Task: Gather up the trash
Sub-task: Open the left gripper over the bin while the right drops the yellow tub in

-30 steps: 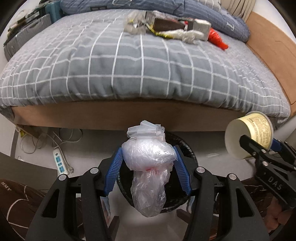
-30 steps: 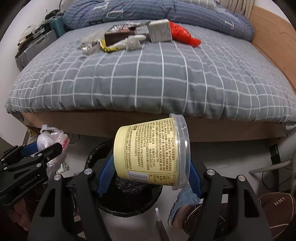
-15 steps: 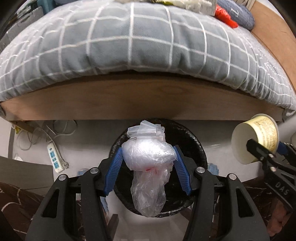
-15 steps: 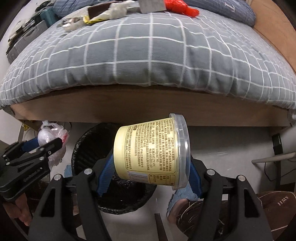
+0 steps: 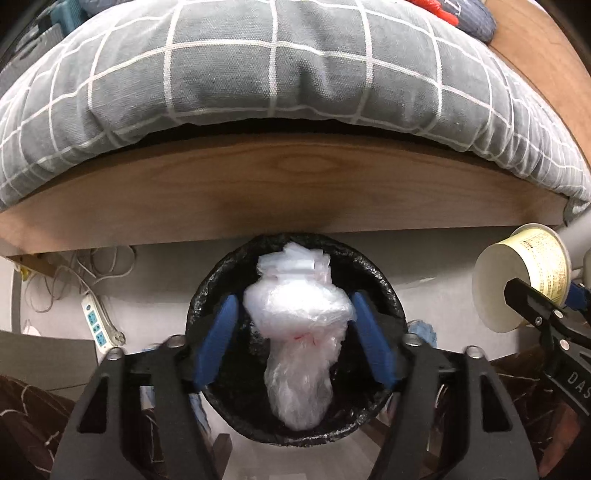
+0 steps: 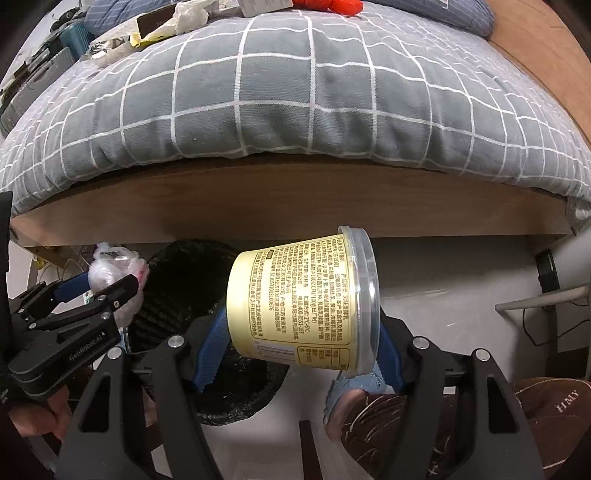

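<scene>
My left gripper (image 5: pixel 295 332) is shut on a knotted clear plastic bag (image 5: pixel 299 325) and holds it right above the black-lined trash bin (image 5: pixel 384 291) on the floor by the bed. The bag also shows in the right wrist view (image 6: pixel 110 269), over the bin (image 6: pixel 177 280). My right gripper (image 6: pixel 299 332) is shut on a pale yellow cup with a clear lid (image 6: pixel 303 306), held sideways just right of the bin. The cup shows at the right of the left wrist view (image 5: pixel 521 280). More wrappers (image 6: pixel 177 18) and a red packet (image 6: pixel 328 4) lie on the bed.
The bed with a grey checked duvet (image 5: pixel 280 74) and a wooden frame (image 5: pixel 280 188) rises just behind the bin. A power strip with cables (image 5: pixel 98 325) lies on the floor at left. Brown slippers (image 6: pixel 535 417) are at the lower right.
Both grippers have moved down and closer to the bed. The bag now hangs over the middle of the bin. The cup has come nearer the bin's right side.
</scene>
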`<state>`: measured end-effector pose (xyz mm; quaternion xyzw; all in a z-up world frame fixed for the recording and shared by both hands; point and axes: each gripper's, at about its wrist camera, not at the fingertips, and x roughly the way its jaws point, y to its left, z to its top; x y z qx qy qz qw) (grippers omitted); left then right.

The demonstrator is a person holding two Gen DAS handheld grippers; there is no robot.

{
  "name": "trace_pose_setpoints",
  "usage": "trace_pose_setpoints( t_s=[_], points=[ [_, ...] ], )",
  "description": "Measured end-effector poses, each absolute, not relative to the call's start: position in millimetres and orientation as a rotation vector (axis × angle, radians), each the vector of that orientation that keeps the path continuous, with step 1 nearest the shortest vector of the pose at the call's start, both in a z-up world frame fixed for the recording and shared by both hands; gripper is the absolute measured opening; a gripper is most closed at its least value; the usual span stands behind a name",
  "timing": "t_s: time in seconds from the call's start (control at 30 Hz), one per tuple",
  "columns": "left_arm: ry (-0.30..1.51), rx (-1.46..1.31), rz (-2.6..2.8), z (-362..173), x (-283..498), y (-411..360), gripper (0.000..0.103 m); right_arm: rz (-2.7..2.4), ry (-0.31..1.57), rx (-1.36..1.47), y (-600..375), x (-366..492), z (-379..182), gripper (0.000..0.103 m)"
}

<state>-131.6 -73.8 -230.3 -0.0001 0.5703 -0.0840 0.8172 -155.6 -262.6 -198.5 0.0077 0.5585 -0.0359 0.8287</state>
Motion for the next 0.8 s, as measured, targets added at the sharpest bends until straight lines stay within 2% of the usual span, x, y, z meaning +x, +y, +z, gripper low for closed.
trace_pose_setpoints(
  t_s=[0.1, 0.23, 0.5, 0.8],
  points=[
    [1.211, 0.006, -0.163, -234.9, -131.9, -69.1, 0.086, -0.069, 1.194, 0.011, -256.8, -150.7, -207.0, 0.066],
    [1.215, 0.021, -0.146, -244.3, -132.1, -59.5, 0.097, -0.044, 1.212, 0.005, -249.0, -146.1, -217.8, 0.066],
    [1.238, 0.020, -0.090, -256.7, -131.9, -30.8, 0.097, 0.014, 1.246, -0.011, -216.9, -138.3, -234.4, 0.066],
    [1.237, -0.014, -0.009, -247.9, -134.3, 5.9, 0.097, 0.083, 1.274, -0.036, -179.4, -127.3, -248.5, 0.066]
  ],
)
